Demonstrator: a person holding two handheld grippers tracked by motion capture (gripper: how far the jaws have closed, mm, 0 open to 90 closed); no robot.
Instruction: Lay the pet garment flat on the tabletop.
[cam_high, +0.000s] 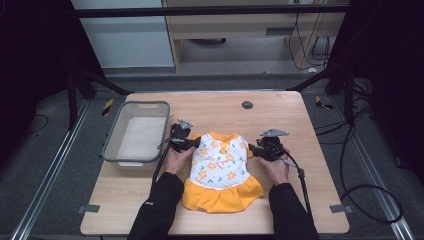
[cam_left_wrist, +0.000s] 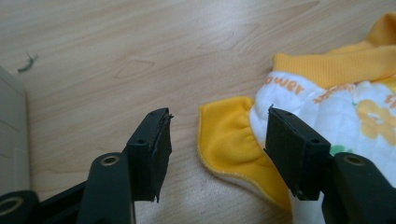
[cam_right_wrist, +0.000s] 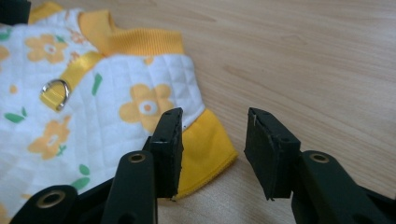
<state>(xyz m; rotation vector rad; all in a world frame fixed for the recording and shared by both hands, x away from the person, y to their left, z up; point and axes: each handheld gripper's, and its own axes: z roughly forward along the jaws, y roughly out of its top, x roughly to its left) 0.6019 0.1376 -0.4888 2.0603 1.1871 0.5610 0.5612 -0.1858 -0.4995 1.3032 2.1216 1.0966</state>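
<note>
One dress (cam_high: 220, 170), one bin (cam_high: 136, 132), and two claws, left claw (cam_high: 196, 142) and right claw (cam_high: 252, 149), both apart.

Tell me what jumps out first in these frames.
The small dress, white with orange flowers and a yellow skirt, lies flat on the middle of the wooden table. The left hand-held gripper and right hand-held gripper sit at its two yellow sleeves, jaws open, not yet pinching the cloth. A grey bin stands at the table's left edge.
</note>
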